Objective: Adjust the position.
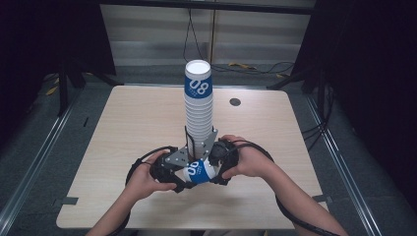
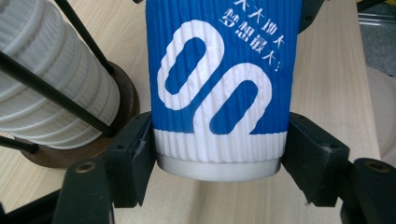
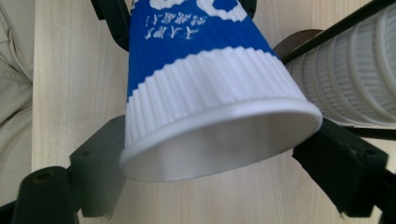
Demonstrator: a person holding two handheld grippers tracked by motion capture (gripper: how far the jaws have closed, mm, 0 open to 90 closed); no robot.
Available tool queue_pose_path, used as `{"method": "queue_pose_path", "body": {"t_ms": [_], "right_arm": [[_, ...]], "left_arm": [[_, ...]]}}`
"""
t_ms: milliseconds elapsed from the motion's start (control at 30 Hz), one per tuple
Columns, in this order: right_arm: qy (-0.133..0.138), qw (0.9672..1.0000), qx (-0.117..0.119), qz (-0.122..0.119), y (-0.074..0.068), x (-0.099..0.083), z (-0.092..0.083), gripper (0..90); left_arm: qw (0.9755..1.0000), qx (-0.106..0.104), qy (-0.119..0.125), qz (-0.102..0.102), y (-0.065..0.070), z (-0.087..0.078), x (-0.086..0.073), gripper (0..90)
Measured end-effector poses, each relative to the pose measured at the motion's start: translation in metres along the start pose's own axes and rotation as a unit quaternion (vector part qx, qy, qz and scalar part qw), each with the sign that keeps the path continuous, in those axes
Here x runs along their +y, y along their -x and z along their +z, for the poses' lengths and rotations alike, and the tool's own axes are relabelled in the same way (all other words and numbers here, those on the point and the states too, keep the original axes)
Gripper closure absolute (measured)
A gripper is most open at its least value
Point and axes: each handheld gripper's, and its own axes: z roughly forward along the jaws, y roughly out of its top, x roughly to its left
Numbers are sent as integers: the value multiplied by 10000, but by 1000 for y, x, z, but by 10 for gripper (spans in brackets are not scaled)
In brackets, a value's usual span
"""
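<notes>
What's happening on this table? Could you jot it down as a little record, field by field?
held item: blue-and-white paper cup, lying sideways
left claw: shut on the cup's narrow bottom end
right claw: either side of the cup's wide rim; contact unclear
behind: tall stack of cups in a black wire holder
surface: light wooden table

A tall stack of ribbed white paper cups (image 1: pixel 198 105) stands upright in a black wire holder (image 1: pixel 189 140) near the middle of the pale wooden table (image 1: pixel 128 123), its top cup banded blue. Just in front of it a single blue-and-white cup (image 1: pixel 197 171) lies on its side between the left gripper (image 1: pixel 183 178) and the right gripper (image 1: pixel 215 169) — both hands close in, each wrapped round its tool. A small dark grommet (image 1: pixel 235 102) sits farther back — well apart from the stack.
</notes>
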Motion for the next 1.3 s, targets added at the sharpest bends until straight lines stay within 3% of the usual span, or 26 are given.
{"method": "queue_pose_path", "body": {"t_ms": [133, 200, 433, 633, 867, 1300], "right_arm": [[187, 9998, -23, 74, 1, -8, 0, 130], [298, 9993, -34, 222, 2, -12, -1, 129], [909, 9946, -50, 498, 2, -29, -2, 128], [1381, 9870, -5, 816, 0, -43, -3, 128], [1828, 9778, 32, 1025, -2, -52, -3, 129], [2060, 9720, -6, 1127, -1, -48, -4, 126]], "left_arm": [[9999, -54, 99, -17, -3, -1, -2, 305], [9999, -55, 111, -61, -3, -2, -3, 305], [9998, -53, 146, -119, -3, -4, -3, 304], [9995, -27, 233, -190, -6, -5, -5, 304], [9992, -9, 303, -277, -6, -5, -6, 304], [9988, -148, 412, -207, -6, -6, -6, 303]]}}
